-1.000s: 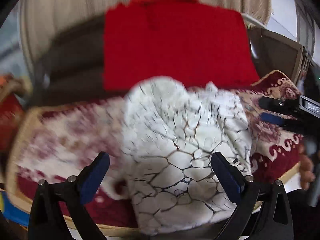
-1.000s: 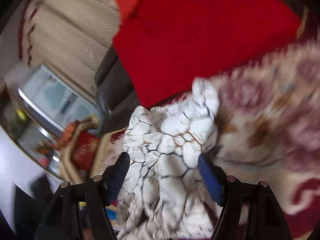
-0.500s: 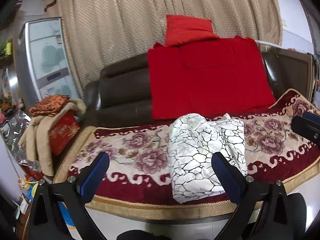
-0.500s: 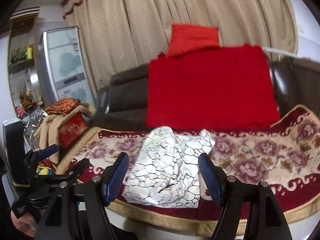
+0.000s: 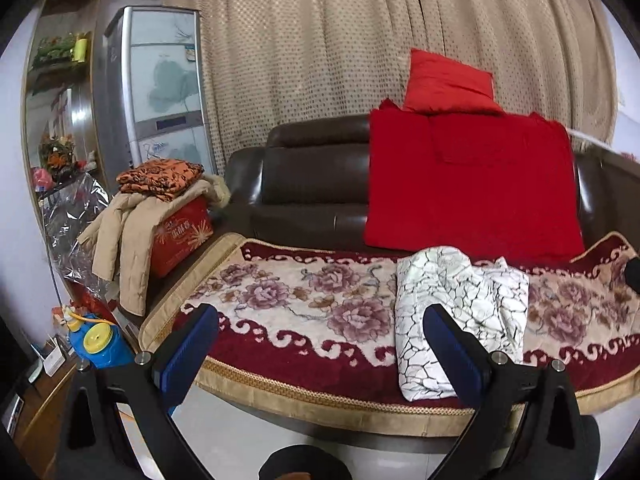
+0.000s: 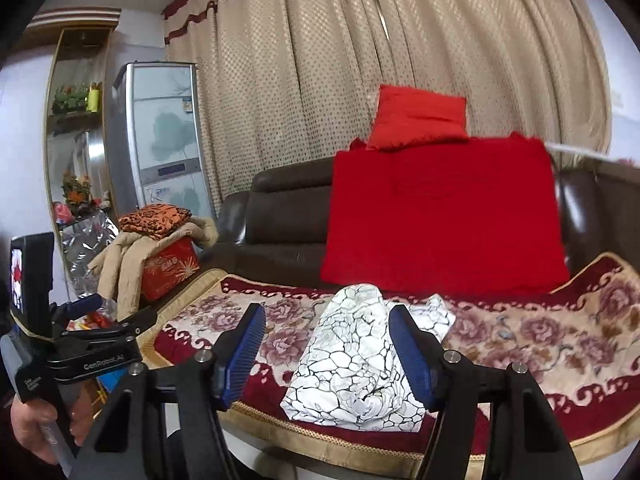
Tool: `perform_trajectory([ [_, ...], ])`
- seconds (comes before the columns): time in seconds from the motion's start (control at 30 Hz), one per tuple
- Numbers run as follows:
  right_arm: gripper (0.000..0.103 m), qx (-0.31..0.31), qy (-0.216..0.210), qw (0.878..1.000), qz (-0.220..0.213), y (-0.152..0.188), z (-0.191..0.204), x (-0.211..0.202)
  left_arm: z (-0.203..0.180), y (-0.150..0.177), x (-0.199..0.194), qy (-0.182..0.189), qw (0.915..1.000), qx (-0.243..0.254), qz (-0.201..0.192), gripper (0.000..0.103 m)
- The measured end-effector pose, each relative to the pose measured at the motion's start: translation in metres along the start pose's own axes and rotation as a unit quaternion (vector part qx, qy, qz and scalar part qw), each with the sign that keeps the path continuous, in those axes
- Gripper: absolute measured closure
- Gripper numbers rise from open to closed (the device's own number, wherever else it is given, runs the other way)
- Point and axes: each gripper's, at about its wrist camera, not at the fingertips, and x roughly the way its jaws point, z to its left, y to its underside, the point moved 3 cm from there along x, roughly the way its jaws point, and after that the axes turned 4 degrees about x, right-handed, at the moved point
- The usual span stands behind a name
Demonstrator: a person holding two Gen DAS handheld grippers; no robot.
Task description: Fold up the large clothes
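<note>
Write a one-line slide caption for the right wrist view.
Folded white crackle-print garment lies on floral sofa throw.

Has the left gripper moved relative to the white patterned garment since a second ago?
Yes. The left gripper has backed up and away: the white patterned garment filled its view before, and now lies small on the floral sofa cover.

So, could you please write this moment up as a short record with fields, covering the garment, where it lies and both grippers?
garment: white crackle-print garment, folded into a compact bundle
location: on the floral blanket over the dark sofa, near the front edge
left gripper: open, nothing between the fingers, clear of the garment
right gripper: jaws closing, nothing between them, clear of the garment
behind: red cloth over the backrest, red cushion on top
</note>
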Motion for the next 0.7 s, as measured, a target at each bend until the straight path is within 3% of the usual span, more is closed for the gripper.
perform_trajectory([
  [0.37, 0.033, 0.02, 0.041, 0.999, 0.026, 0.029, 0.028, -0.021, -0.005, 0.005, -0.045, 0.004, 0.9995, 0.012, -0.03, 0.001],
  [0.7, 0.03, 0.017, 0.052, 0.999, 0.004, 0.031, 0.044, -0.043, 0.004, 0.012, -0.073, 0.01, 0.9989, 0.011, -0.044, 0.001],
])
